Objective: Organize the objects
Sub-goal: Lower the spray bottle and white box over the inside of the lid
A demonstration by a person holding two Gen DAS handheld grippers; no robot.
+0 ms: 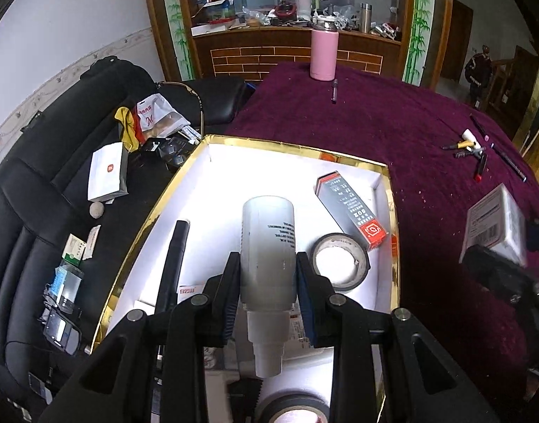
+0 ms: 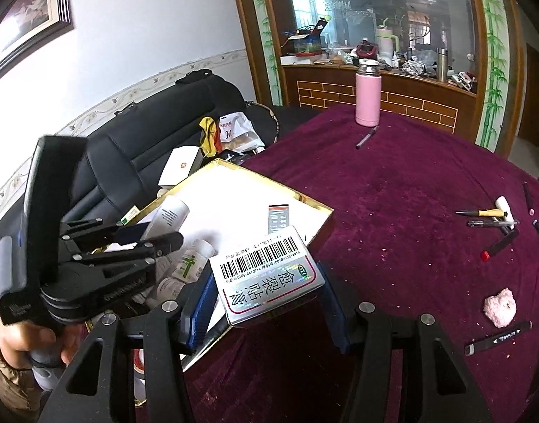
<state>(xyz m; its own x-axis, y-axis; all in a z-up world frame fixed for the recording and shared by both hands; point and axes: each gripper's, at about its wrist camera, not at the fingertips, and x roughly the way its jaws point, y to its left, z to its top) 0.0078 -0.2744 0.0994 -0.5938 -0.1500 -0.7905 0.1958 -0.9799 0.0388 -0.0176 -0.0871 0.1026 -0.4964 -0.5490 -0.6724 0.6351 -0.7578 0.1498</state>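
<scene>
Purple cloth [image 1: 392,134] at two o'clock keeps pens [image 1: 473,151]; tray [image 1: 294,148] half-filled, left gripper [image 1: 268,275] clamping bottle [image 1: 268,243], right gripper [image 2: 269,299] clamping box [image 2: 265,275].

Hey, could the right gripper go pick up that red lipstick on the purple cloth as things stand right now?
Probably not yet. The right gripper is shut on a silver box, so its jaws are occupied. The path itself looks free: the red lipstick lies in the open on the tablecloth among pens.
</scene>
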